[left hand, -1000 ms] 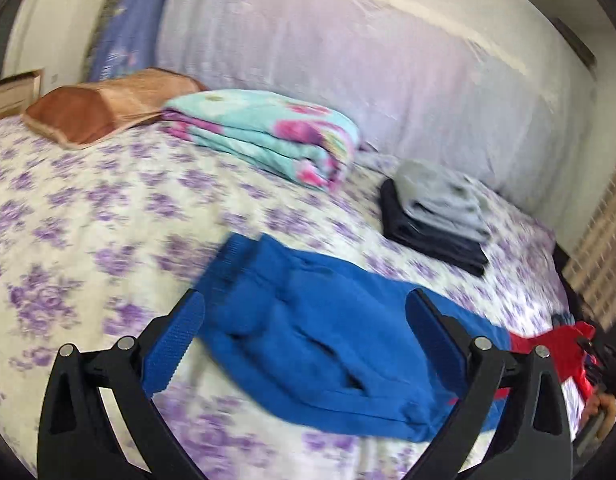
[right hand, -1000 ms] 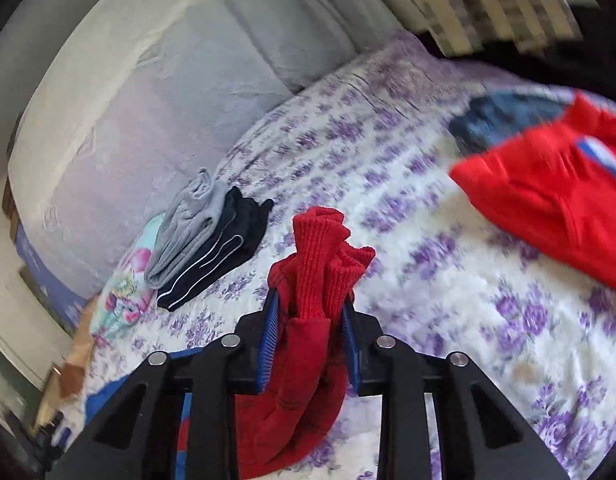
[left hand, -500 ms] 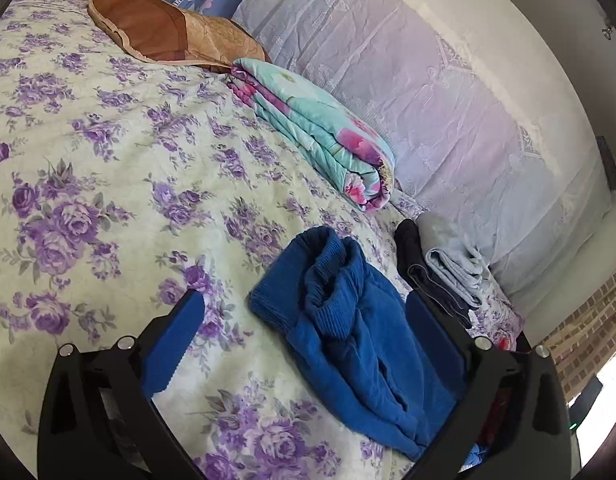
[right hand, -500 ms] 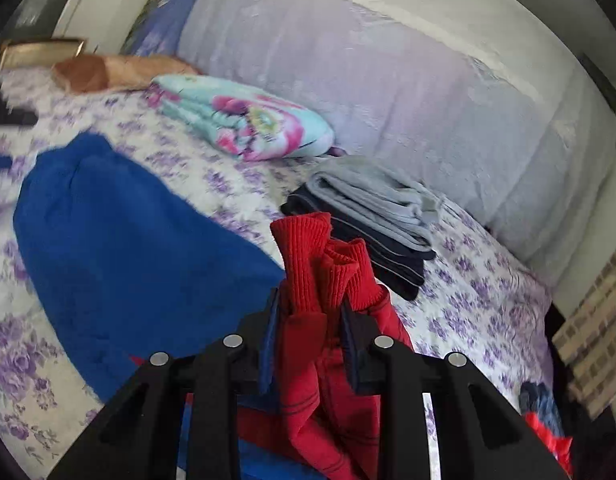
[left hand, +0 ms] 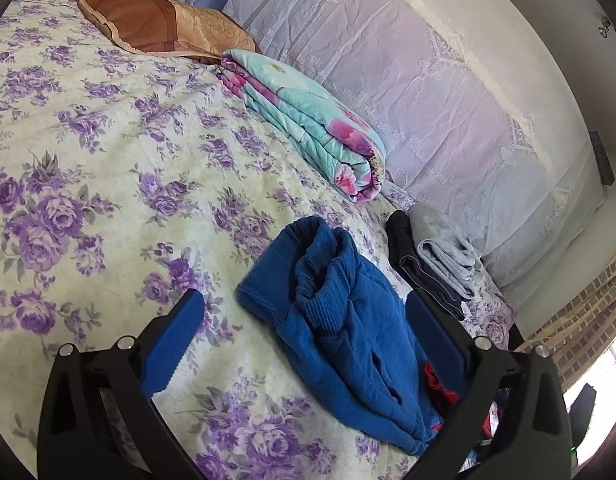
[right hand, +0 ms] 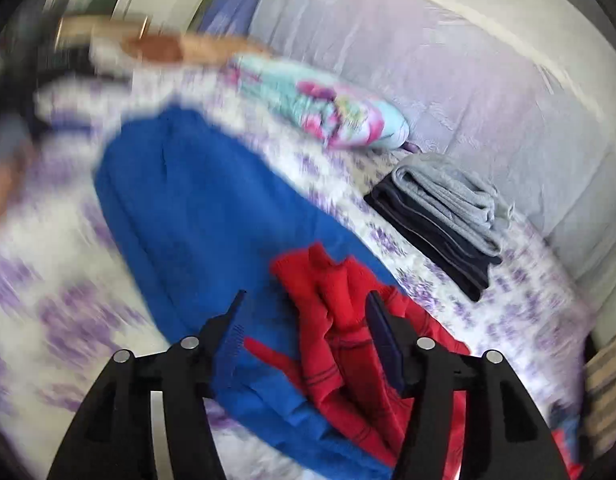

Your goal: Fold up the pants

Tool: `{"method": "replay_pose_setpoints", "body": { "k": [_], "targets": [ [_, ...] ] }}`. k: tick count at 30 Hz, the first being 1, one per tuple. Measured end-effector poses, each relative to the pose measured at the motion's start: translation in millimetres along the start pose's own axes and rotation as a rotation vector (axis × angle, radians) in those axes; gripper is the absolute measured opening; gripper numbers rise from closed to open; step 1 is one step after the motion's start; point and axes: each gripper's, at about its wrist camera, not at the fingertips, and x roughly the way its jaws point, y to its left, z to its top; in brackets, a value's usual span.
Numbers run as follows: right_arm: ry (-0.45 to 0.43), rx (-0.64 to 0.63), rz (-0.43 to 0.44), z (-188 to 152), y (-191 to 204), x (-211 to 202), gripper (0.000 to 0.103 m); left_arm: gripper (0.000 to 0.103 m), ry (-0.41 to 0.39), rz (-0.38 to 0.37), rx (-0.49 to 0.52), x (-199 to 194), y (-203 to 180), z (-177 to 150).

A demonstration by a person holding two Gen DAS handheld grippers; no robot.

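The blue and red pants lie on the flowered bed. In the left wrist view the blue waistband end (left hand: 308,272) is bunched between my open, empty left gripper's (left hand: 303,320) fingers, and the blue legs (left hand: 368,360) run toward the lower right. In the blurred right wrist view the blue part (right hand: 195,220) is spread flat with the red cuffs (right hand: 332,292) laid on top of it. My right gripper (right hand: 303,312) is open just above the red cuffs, with red fabric between its fingers but not clamped.
A folded grey and dark clothes stack (left hand: 436,260) (right hand: 448,216) lies to the right by the lace-covered headboard (left hand: 448,100). A folded floral quilt (left hand: 308,120) and a brown pillow (left hand: 155,24) lie farther back. A brick-pattern curtain (left hand: 580,320) hangs at the right.
My right gripper has opened and let go of the red cuffs, which now rest on the blue part. The left gripper stays open and has barely moved since half a second ago.
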Motion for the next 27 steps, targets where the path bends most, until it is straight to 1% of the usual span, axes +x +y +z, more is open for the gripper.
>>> {"method": "replay_pose_setpoints", "body": {
  "k": [1, 2, 3, 5, 8, 10, 11, 12, 14, 16, 17, 20, 21, 22, 23, 25, 26, 27],
  "targets": [
    [-0.029, 0.076, 0.004, 3.5, -12.7, -7.8, 0.06, 0.098, 0.002, 0.0, 0.0, 0.2, 0.2, -0.1],
    [-0.058, 0.173, -0.012, 7.2, -30.6, -13.1, 0.06, 0.098, 0.004, 0.001, 0.002, 0.6, -0.1, -0.4],
    [-0.067, 0.251, -0.04, 8.8, -45.9, -12.2, 0.06, 0.098, 0.003, 0.002, 0.003, 0.6, -0.3, -0.7],
    [-0.037, 0.366, -0.097, 8.2, -68.5, 3.2, 0.06, 0.098, 0.005, 0.004, 0.004, 1.2, -0.6, -0.7],
    [0.043, 0.445, -0.06, 1.6, -75.5, 34.2, 0.06, 0.098, 0.01, 0.014, 0.008, 1.9, -1.2, -1.2],
    [0.109, 0.411, -0.065, -3.4, -65.4, 55.4, 0.06, 0.098, 0.014, 0.02, 0.012, 2.6, -1.7, -1.5],
    [0.169, 0.379, -0.064, -8.5, -59.1, 71.3, 0.061, 0.098, 0.016, 0.022, 0.013, 3.5, -1.6, -1.3],
    [0.216, 0.38, -0.034, -16.2, -55.9, 85.0, 0.062, 0.098, 0.02, 0.024, 0.013, 4.3, -1.6, -1.2],
    [0.22, 0.443, 0.005, -22.7, -61.2, 87.4, 0.064, 0.098, 0.028, 0.027, 0.015, 5.9, -1.5, -1.2],
    [0.225, 0.462, 0.034, -25.2, -63.7, 88.0, 0.064, 0.098, 0.037, 0.032, 0.018, 7.9, -1.9, -1.1],
    [0.214, 0.47, 0.036, -25.6, -63.6, 84.9, 0.064, 0.098, 0.042, 0.034, 0.02, 8.9, -2.1, -1.2],
    [0.099, 0.511, 0.026, -24.9, -65.7, 61.4, 0.064, 0.098, 0.054, 0.044, 0.028, 11.3, -3.5, -1.6],
    [0.071, 0.505, 0.034, -22.2, -66.0, 56.2, 0.069, 0.098, 0.059, 0.05, 0.03, 12.6, -4.0, -1.4],
    [0.07, 0.491, 0.043, -20.8, -63.9, 54.9, 0.072, 0.098, 0.066, 0.058, 0.033, 14.0, -4.5, -1.6],
    [0.101, 0.474, 0.063, -22.1, -60.2, 60.1, 0.076, 0.098, 0.073, 0.063, 0.036, 15.1, -5.2, -2.1],
    [0.198, 0.462, 0.125, -33.6, -52.5, 82.0, 0.087, 0.098, 0.086, 0.075, 0.044, 17.4, -6.7, -2.5],
    [0.214, 0.465, 0.15, -36.7, -51.1, 88.2, 0.091, 0.098, 0.091, 0.081, 0.046, 18.3, -7.1, -2.6],
    [0.204, 0.468, 0.157, -34.5, -52.0, 86.0, 0.091, 0.098, 0.103, 0.092, 0.048, 20.3, -7.8, -2.6]
  ]
}}
